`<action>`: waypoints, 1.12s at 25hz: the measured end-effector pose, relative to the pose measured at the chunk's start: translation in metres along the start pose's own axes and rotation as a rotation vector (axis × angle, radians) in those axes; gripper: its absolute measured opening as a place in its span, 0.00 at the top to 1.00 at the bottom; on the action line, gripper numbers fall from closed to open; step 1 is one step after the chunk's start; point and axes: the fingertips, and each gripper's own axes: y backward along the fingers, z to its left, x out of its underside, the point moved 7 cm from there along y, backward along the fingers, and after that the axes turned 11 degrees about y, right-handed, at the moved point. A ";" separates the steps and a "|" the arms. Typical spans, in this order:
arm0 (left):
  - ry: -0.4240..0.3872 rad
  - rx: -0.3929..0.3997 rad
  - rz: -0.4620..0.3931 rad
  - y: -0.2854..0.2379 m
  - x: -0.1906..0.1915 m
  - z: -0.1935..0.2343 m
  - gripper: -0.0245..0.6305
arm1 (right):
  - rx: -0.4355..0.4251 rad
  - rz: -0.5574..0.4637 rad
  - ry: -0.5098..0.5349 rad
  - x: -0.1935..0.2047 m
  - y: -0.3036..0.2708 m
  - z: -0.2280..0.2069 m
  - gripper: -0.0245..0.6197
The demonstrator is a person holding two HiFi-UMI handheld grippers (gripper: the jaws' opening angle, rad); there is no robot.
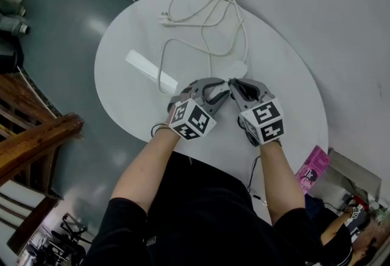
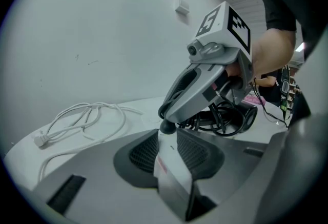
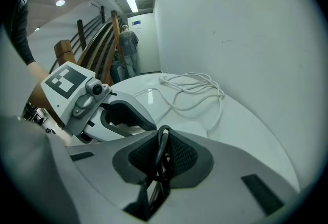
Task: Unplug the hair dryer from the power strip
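While left gripper (image 2: 167, 142) clamps strip (image 2: 171, 179), right (image 3: 163, 141) grips cord (image 3: 159, 160).

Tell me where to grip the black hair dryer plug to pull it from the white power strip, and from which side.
Take the black hair dryer plug on its short body, close to the white power strip, not the looped black cord. Come from above: it seems to stand up from the strip's face, where the right tool grips; the left tool clamps the strip.
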 end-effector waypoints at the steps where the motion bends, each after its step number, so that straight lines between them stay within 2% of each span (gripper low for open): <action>1: 0.008 0.009 0.001 0.000 0.000 0.001 0.78 | 0.002 -0.007 -0.013 0.000 0.002 0.000 0.86; 5: 0.011 0.035 0.005 0.000 -0.001 0.003 0.82 | 0.005 -0.018 -0.055 0.005 0.007 0.001 0.87; 18: 0.007 0.018 0.001 -0.003 -0.001 -0.003 0.82 | 0.020 -0.028 -0.120 0.007 0.008 -0.003 0.87; 22: 0.023 0.038 0.001 -0.002 -0.001 -0.002 0.82 | 0.014 -0.033 -0.125 0.009 0.012 0.000 0.87; 28: -0.029 0.019 0.002 -0.005 -0.001 -0.009 0.82 | 0.027 -0.015 -0.131 0.007 0.009 -0.002 0.87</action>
